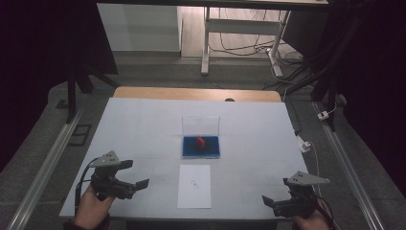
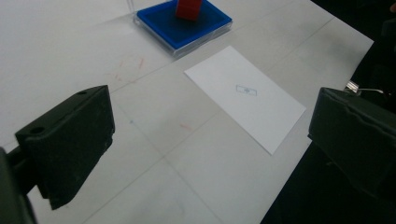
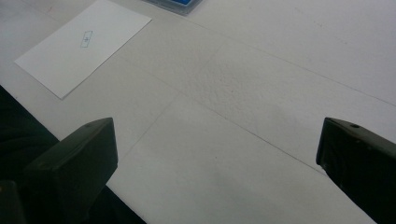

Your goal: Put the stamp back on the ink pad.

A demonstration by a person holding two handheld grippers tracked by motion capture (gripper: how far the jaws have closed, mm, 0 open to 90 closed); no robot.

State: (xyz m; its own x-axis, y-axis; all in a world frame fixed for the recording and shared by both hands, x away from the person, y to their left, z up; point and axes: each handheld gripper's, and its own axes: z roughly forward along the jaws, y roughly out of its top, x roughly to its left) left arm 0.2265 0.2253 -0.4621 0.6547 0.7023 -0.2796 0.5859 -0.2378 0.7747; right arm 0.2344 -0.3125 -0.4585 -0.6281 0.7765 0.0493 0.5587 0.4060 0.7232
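While both grippers wait low in the frame, the table (image 1: 143,124) carries a white sheet (image 1: 194,186) at center bottom, likely a placement target. Above it, a blue tray (image 1: 201,148) cradles 1 red block (image 1: 200,142). Left gripper (image 1: 137,175) and right gripper (image 1: 275,191) gape wide, empty.

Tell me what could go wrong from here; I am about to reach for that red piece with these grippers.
The red piece stands on the blue tray right in front of the upright clear lid, so a jaw may knock the lid. The loose paper sheet lies between the open left gripper, the open right gripper and the tray; a passing hand or cable could drag it.
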